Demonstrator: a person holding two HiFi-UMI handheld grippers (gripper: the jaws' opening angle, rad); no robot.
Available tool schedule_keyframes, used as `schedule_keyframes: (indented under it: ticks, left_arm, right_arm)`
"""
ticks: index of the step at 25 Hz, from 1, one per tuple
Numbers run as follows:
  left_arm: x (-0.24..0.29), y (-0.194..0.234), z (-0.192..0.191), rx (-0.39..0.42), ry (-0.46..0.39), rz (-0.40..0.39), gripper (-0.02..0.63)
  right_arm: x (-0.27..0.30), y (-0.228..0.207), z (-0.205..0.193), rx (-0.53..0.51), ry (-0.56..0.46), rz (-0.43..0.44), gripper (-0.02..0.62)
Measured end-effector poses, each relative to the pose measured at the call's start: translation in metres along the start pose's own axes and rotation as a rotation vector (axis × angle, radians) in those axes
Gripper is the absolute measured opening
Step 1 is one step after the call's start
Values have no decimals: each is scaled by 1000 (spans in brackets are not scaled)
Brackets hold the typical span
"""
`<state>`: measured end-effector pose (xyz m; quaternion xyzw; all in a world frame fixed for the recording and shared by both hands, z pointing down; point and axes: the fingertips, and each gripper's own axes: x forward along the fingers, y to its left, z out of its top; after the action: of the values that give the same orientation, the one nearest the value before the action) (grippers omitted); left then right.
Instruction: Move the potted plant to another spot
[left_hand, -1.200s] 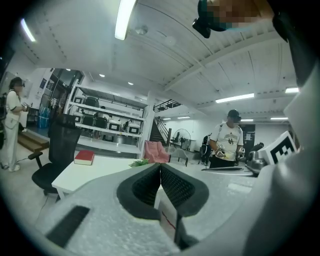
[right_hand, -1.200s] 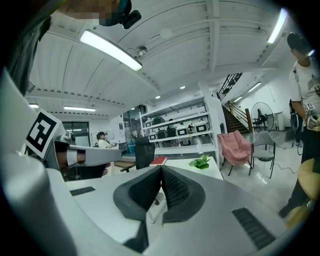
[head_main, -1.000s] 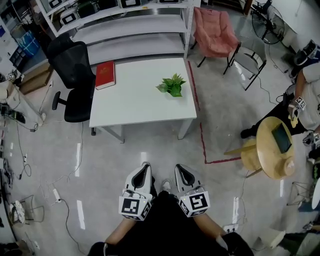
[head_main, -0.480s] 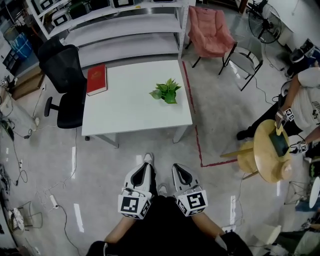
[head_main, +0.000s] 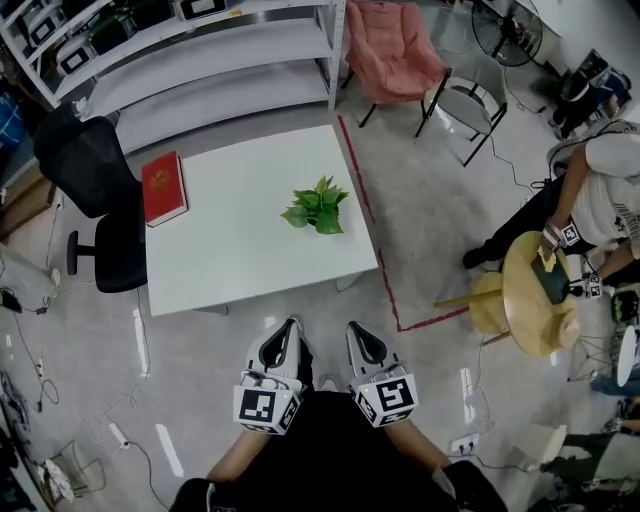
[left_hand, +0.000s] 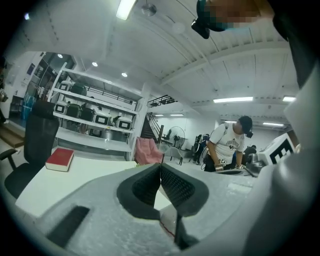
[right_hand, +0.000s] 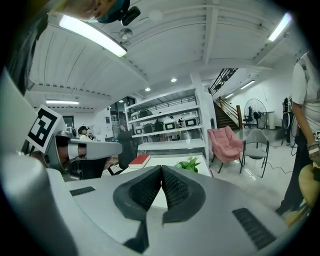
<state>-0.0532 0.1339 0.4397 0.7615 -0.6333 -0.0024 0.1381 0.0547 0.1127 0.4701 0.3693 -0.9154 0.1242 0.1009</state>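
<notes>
On white rectangular table (head_main: 230, 260), toward 3 o'clock: green leafy potted plant (head_main: 316, 208); red hardback book (head_main: 163, 187) at 10 o'clock. Well apart, at 6 o'clock: left gripper (head_main: 291, 323), right gripper (head_main: 353, 328), fingers pressed together, empty.

No words, numbers or brand names can be read. Only black-and-white square markers (head_main: 262, 409) are seen on the left hand-held gripper (head_main: 292, 323) and the right hand-held gripper (head_main: 353, 326). Nothing legible can be made out on the red book (head_main: 163, 187) on the table (head_main: 240, 250).

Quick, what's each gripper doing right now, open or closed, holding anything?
Left gripper: closed, holding nothing.
Right gripper: closed, holding nothing.
</notes>
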Motion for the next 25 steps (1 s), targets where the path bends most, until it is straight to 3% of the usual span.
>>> schedule_keyframes:
  ticks: [16,25]
  left_arm:
    - [117,109,49,8,31,-216,17]
    - [142,139,50,-27,37,-179,17]
  right_arm:
    - [144,-40,48,92,47,-224,12]
    - [184,-77,36,136,138,-263,13]
